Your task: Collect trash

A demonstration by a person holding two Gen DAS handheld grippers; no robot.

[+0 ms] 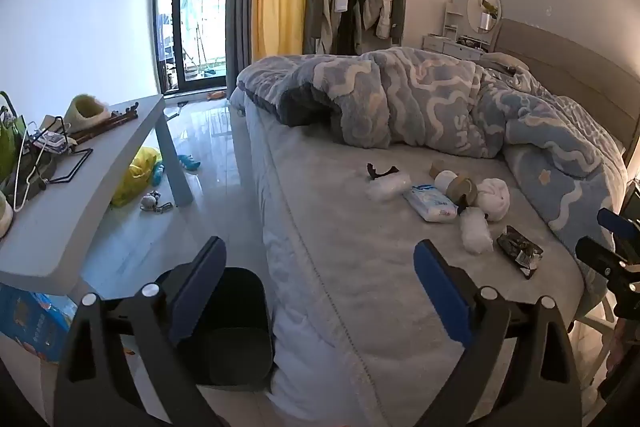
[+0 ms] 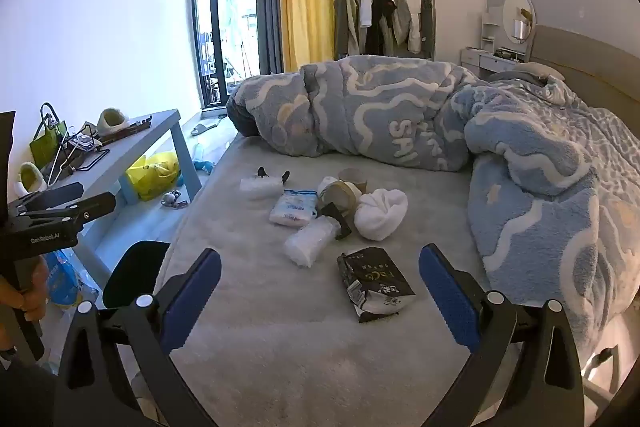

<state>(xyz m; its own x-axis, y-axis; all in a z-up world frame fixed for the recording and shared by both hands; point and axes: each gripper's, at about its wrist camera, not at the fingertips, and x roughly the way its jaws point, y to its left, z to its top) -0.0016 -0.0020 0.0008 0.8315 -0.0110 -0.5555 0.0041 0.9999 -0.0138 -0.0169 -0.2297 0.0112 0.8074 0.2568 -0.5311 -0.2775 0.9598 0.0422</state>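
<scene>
Your right gripper [image 2: 320, 291] hangs over the near edge of the bed [image 2: 260, 367], jaws spread wide with nothing between them, aimed at a torn black snack packet [image 2: 372, 283] in the lower middle of the right wrist view. Your left gripper [image 1: 318, 285] is just as wide and just as empty, poised at lower centre of its own frame over the mattress edge.

The trash sits in a loose cluster mid-frame on the grey cover: two crumpled clear plastic wraps [image 2: 310, 241], a blue-and-white tissue pack [image 2: 292, 209], tape rolls [image 2: 340, 193] and a white cloth bundle [image 2: 380, 213] (possibly not trash at all).

Risks from here: the packet lies flat on plush fabric, so a shallow pinch could snag the cover or slide the packet away. Its torn end may spill whatever is left inside if you lift it mouth-down. The wraps are light and springy and could slip out on the way to the bin. Items in the cluster touch one another, so grabbing one may drag a neighbour.

Only the left wrist view shows the dark trash bin [image 1: 232, 323], open-topped, on the floor against the bed at lower left. The right wrist view shows just a dark rim there, yet gives the clearer look at the packet's printed face.
</scene>
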